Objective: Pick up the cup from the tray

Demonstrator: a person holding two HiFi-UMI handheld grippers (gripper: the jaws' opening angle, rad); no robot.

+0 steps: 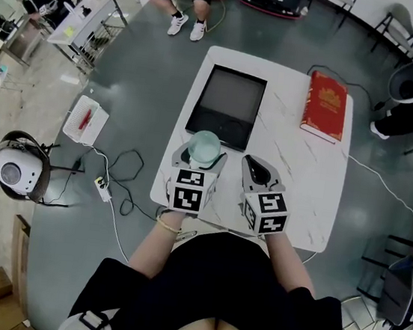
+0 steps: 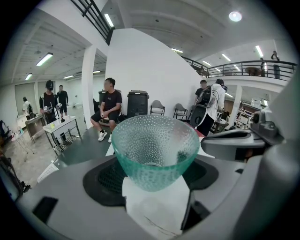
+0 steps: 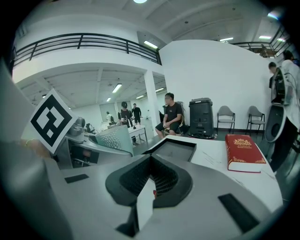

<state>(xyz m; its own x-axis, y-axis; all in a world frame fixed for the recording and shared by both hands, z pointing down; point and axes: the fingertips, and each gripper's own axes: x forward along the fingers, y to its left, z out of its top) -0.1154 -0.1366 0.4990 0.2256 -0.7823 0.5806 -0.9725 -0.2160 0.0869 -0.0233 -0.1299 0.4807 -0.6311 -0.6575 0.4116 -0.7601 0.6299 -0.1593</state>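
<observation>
At the near end of the white table (image 1: 298, 182), the left gripper (image 1: 199, 159) has its jaws clamped on the lower part of the dimpled green glass cup (image 2: 155, 149). The cup is upright, mouth up, and seems lifted over the near left corner of the dark tray (image 1: 231, 72). The right gripper (image 1: 260, 172) sits just beside it at 3 o'clock, jaws together with nothing between them. From where I stand, the worry is the hold: the cup flares upward and looks slick, and it is pinched low down, so a tilt or a jolt could tip it or let it slide out. A sideways drift could also knock its wide rim against the right gripper. The table's left edge runs close at 9 o'clock and the near edge at 6, with hard floor and a cable (image 1: 118, 173) below, so a drop there likely means broken glass. The safest room is at 12 o'clock over the tray, and at 1 to 2 o'clock across bare tabletop towards the red book (image 1: 325, 104).
</observation>
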